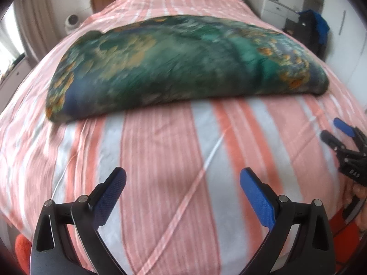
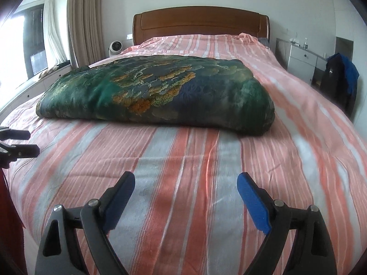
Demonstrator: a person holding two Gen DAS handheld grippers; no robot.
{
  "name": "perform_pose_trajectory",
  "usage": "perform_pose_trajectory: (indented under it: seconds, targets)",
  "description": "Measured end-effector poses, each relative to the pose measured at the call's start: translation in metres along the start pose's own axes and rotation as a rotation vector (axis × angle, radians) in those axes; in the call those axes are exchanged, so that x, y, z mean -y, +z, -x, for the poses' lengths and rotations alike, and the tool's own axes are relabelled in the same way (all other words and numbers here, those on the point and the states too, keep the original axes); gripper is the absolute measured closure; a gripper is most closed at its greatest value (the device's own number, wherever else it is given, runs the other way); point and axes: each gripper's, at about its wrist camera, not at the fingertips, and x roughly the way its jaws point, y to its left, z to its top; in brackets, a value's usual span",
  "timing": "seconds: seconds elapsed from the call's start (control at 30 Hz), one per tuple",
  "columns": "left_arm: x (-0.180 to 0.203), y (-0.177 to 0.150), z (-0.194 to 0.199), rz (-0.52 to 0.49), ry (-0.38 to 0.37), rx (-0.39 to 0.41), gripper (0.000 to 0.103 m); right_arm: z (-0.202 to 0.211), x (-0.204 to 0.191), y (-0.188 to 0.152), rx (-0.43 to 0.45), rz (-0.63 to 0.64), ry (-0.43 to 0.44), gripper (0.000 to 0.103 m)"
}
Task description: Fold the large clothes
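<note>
Your left hand-held gripper (image 1: 183,178) hangs released above the bare striped bedspread (image 1: 160,160) near the foot edge of the bed, its two blue-padded fingers (image 1: 107,197) spread wide with nothing between them. Your right hand-held gripper (image 2: 185,183) is likewise released and empty, its two fingers apart over the same foot end, toward the right side. Beyond both lies one folded garment (image 2: 156,94), green and blue with orange patterning, stretched across the middle of the bed and well apart from either tool. One wooden headboard (image 2: 200,23) stands at the far edge; one small white fan (image 2: 114,47) sits past the far left corner.
</note>
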Motion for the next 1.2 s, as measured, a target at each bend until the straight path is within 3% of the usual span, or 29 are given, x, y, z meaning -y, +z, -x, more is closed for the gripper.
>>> perform_pose_trajectory:
  seconds: [0.63, 1.2]
  targets:
    - [0.0, -0.032, -0.017, -0.009, 0.045, 0.019, 0.0, -0.013, -0.001, -0.005, -0.05, -0.005, 0.019, 0.011]
    - [0.002, -0.021, -0.025, -0.032, 0.044, -0.022, 0.0, -0.018, 0.002, -0.004, -0.06, -0.011, 0.02, 0.007]
